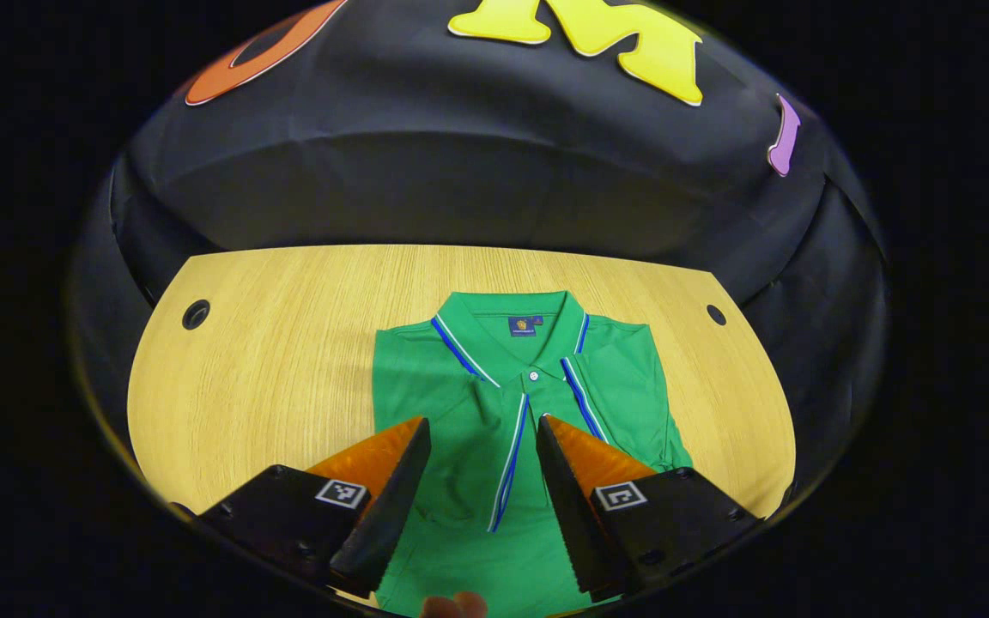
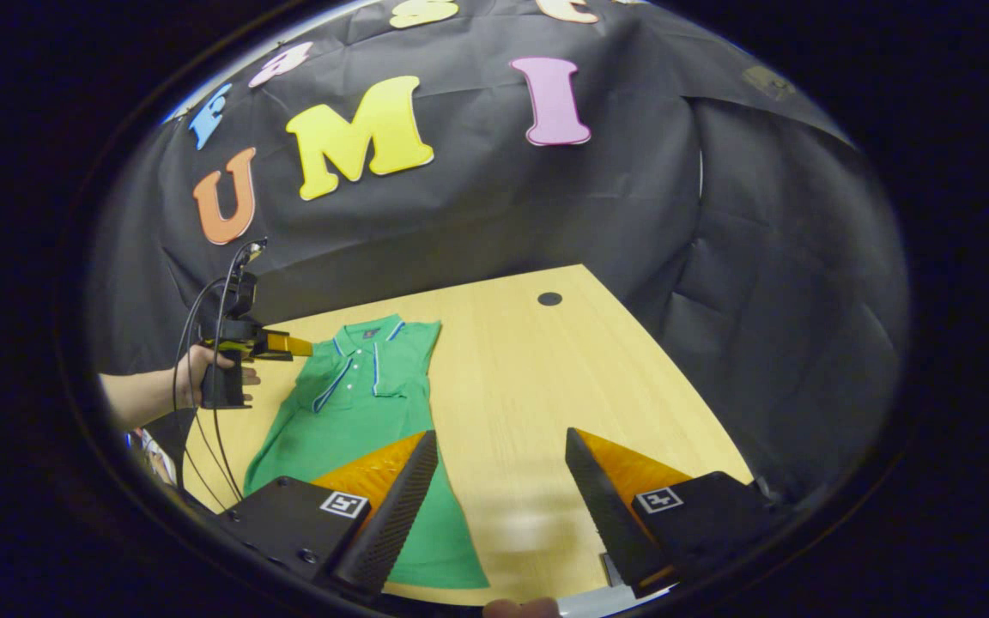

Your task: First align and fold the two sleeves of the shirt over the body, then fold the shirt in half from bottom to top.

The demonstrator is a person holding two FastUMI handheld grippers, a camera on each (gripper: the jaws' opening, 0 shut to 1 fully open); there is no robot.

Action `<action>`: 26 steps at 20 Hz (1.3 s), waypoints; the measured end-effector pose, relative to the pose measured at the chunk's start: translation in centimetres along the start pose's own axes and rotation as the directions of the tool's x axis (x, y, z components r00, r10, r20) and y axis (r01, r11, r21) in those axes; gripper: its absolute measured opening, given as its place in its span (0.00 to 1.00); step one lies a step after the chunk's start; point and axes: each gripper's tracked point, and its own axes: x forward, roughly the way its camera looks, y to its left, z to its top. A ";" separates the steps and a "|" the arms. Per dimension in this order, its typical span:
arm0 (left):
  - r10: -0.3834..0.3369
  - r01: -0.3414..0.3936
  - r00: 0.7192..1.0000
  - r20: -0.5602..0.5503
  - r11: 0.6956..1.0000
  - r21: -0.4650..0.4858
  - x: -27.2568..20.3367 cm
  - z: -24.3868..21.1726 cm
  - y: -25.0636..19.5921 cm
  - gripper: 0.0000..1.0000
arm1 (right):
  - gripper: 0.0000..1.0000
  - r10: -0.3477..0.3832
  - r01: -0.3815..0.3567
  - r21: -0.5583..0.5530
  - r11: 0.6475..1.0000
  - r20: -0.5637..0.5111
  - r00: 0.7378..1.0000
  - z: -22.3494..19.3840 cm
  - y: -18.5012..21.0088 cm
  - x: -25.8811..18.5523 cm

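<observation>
Shirt lies flat on the bench, collar at the far end, both sleeves already folded over the body, bottom half not folded up. Left claw released, fingers spread, hanging above the shirt's middle over the placket, not touching cloth. Right claw also released, off the shirt's right edge over bare bench. In the right gripper view a hand holds the left claw near the collar.

wooden table, round cable holes
</observation>
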 end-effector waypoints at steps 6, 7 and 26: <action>0.074 -0.077 0.996 0.046 0.995 0.057 -5.7 -2.6 1.9 0.98 | 0.97 0.083 -0.085 -0.072 0.994 -0.021 0.996 -0.1 3.4 1.0; 0.073 -0.076 0.996 0.047 0.994 0.074 -6.9 -3.6 1.9 0.99 | 0.97 0.098 -0.100 -0.096 0.990 -0.026 0.995 -0.2 4.0 1.1; 0.099 -0.044 0.967 -0.234 0.972 0.229 -24.2 -33.4 5.6 0.99 | 0.98 0.091 -0.293 -0.424 0.857 -0.435 0.896 -19.9 3.0 -2.4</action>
